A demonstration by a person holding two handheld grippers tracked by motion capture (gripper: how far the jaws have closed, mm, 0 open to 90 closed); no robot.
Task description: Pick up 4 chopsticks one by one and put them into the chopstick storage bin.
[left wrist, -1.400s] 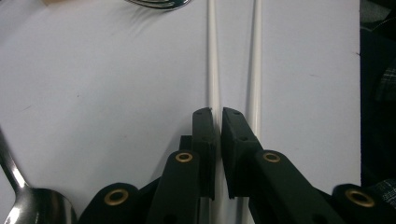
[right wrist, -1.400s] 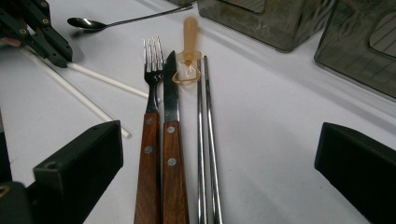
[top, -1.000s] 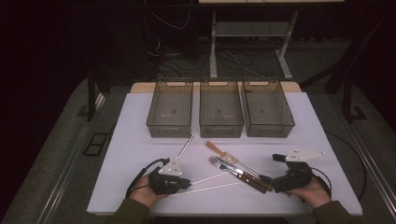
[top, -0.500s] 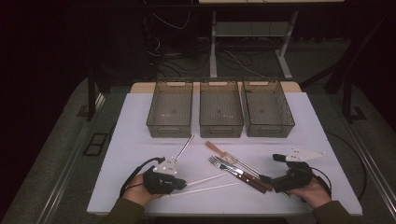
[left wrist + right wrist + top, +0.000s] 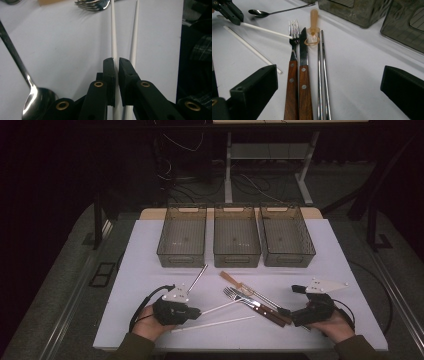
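Note:
My left gripper (image 5: 197,310) is shut on the near end of a white chopstick (image 5: 113,45), with the stick pinched between its jaws. A second white chopstick (image 5: 135,37) lies just to the right of it on the table. My right gripper (image 5: 291,300) stands open at the handle ends of a wooden-handled fork (image 5: 293,50) and knife (image 5: 303,55). A pair of metal chopsticks (image 5: 322,75) runs between its wide-apart jaws. The left gripper (image 5: 229,11) with its held chopstick (image 5: 267,29) also appears far off in the right gripper view.
Three smoky plastic bins (image 5: 182,237) (image 5: 236,237) (image 5: 287,237) stand in a row at the back of the white table (image 5: 340,255). A spoon (image 5: 35,97) lies left of the left gripper. A tan-handled tool (image 5: 313,22) lies beyond the knife tip.
My left gripper has shifted slightly back and forth beside the white chopsticks. The right hand and its gripper have stayed in place.

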